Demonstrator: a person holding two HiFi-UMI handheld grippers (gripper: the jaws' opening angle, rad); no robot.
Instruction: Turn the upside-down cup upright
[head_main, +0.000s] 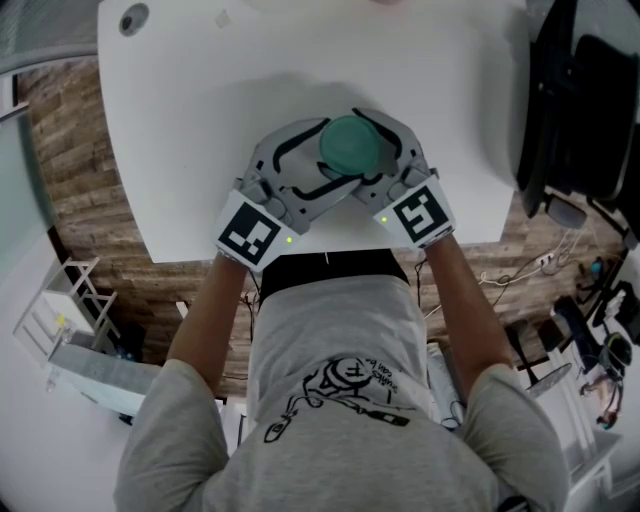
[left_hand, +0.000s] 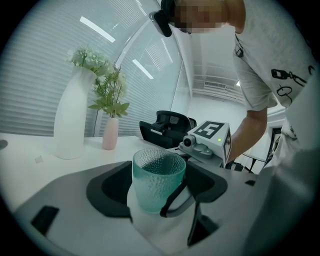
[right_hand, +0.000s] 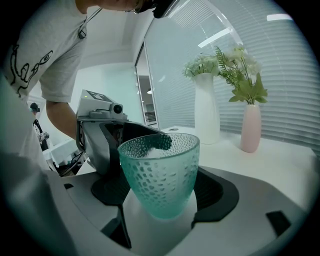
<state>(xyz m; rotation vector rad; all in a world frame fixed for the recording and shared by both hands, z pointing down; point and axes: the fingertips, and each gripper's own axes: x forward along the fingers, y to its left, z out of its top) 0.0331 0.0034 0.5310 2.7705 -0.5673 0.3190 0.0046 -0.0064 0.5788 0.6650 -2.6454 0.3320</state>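
The teal dimpled cup stands mouth up near the table's front edge, caught between both grippers. My left gripper comes in from the lower left and my right gripper from the lower right. Their jaws cross around the cup. In the left gripper view the cup fills the gap between the black pads, and a jaw tip of the right gripper curves across its lower right side. In the right gripper view the cup sits close in, with the left gripper's body just behind it.
The white table ends just under the grippers. A tall white vase and a small pink vase with greenery stand at the back. A black office chair is beside the table on the right.
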